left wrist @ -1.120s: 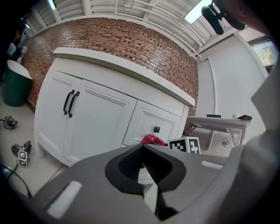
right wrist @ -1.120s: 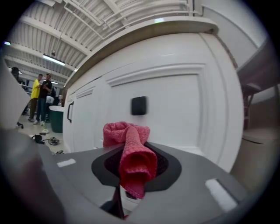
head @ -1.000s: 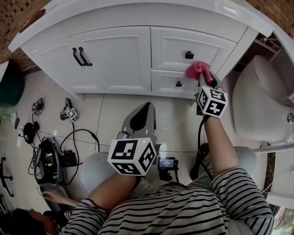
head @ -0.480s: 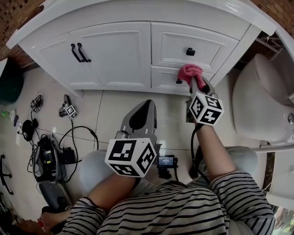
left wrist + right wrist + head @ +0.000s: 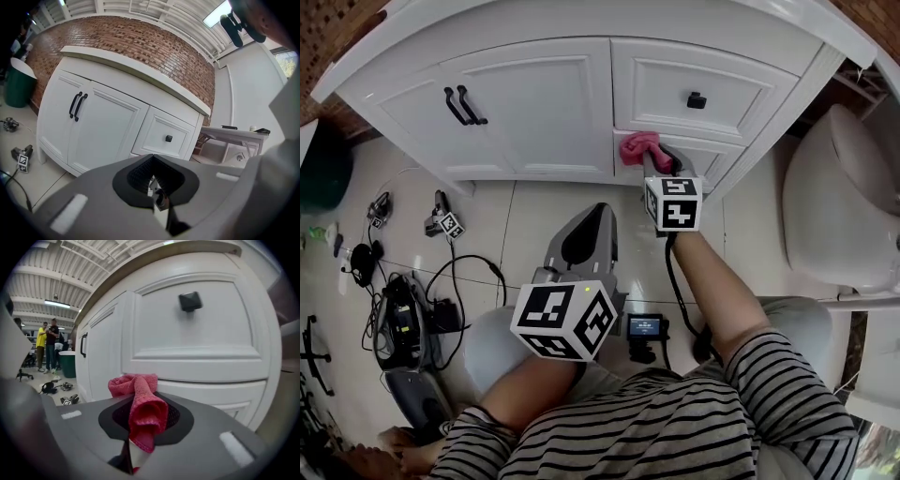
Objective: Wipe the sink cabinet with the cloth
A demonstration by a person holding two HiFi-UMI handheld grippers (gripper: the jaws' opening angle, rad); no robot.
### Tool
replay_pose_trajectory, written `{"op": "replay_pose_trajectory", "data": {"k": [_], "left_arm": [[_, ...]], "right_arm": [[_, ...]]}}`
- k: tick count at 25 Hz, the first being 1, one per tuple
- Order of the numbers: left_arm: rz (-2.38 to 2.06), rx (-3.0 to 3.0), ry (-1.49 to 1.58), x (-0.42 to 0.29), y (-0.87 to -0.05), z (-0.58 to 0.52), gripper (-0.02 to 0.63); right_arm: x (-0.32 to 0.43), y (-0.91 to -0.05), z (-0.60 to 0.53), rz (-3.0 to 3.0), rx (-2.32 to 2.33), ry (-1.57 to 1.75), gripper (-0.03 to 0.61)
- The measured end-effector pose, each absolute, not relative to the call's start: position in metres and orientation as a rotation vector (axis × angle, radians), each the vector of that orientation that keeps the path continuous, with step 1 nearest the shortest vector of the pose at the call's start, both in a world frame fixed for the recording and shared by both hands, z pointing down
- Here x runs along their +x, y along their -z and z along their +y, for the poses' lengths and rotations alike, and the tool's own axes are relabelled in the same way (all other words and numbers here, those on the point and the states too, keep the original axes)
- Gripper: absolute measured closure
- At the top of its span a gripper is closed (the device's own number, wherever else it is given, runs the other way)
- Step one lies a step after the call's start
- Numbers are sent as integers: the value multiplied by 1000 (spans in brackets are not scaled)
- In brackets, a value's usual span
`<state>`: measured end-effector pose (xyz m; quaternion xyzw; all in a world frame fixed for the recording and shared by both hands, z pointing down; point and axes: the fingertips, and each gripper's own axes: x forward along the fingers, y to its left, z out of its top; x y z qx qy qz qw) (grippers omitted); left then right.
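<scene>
The white sink cabinet (image 5: 534, 103) fills the top of the head view, with two doors on the left and two drawers on the right. My right gripper (image 5: 652, 157) is shut on a pink cloth (image 5: 636, 147), which presses against the left end of the lower drawer front (image 5: 703, 157). In the right gripper view the pink cloth (image 5: 140, 404) bunches out of the jaws and touches the lower drawer front (image 5: 206, 392) below the upper drawer's black knob (image 5: 190, 301). My left gripper (image 5: 586, 239) hangs back over the floor, shut and empty; its view shows the cabinet (image 5: 112, 126) at a distance.
A toilet (image 5: 844, 202) stands right of the cabinet. Cables and small devices (image 5: 403, 300) lie on the tiled floor at left, beside a green bin (image 5: 319, 173). A small screen device (image 5: 643, 328) sits by my knees. People (image 5: 49, 343) stand far off.
My right gripper has carried the pink cloth down and leftward, from the cabinet's right edge beside the upper drawer to the left end of the lower drawer front. The left gripper barely moved.
</scene>
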<state>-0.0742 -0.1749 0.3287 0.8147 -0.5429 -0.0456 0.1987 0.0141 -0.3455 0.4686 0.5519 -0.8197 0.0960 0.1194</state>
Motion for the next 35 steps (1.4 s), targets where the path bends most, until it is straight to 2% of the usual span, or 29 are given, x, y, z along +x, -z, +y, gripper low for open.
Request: {"op": "replay_pose_trajectory", "data": {"k": [10, 14, 16, 19, 23, 26, 29, 35], "left_arm": [[-1487, 2314, 101, -55, -330, -172, 614], [-1487, 2303, 109, -57, -328, -170, 614], [-1482, 2301, 120, -58, -326, -169, 614], [-1477, 2308, 133, -58, -323, -169, 614], [-1464, 2289, 146, -62, -325, -170, 614], [-1459, 2275, 156, -65, -327, -172, 614], [-1465, 2257, 153, -71, -328, -172, 614], [-1447, 2225, 150, -72, -332, -176, 614]], "right_arm": [[205, -475, -331, -2082, 2092, -466, 503], [241, -471, -315, -1986, 2224, -538, 505], [225, -469, -305, -2024, 2233, -613, 506], [155, -474, -297, -2207, 2086, -678, 506], [25, -496, -303, -2415, 1691, -580, 506], [-22, -519, -321, -2404, 1566, -497, 506], [-13, -540, -340, -2318, 1594, -501, 506], [56, -548, -331, -2236, 1730, -599, 506]]}}
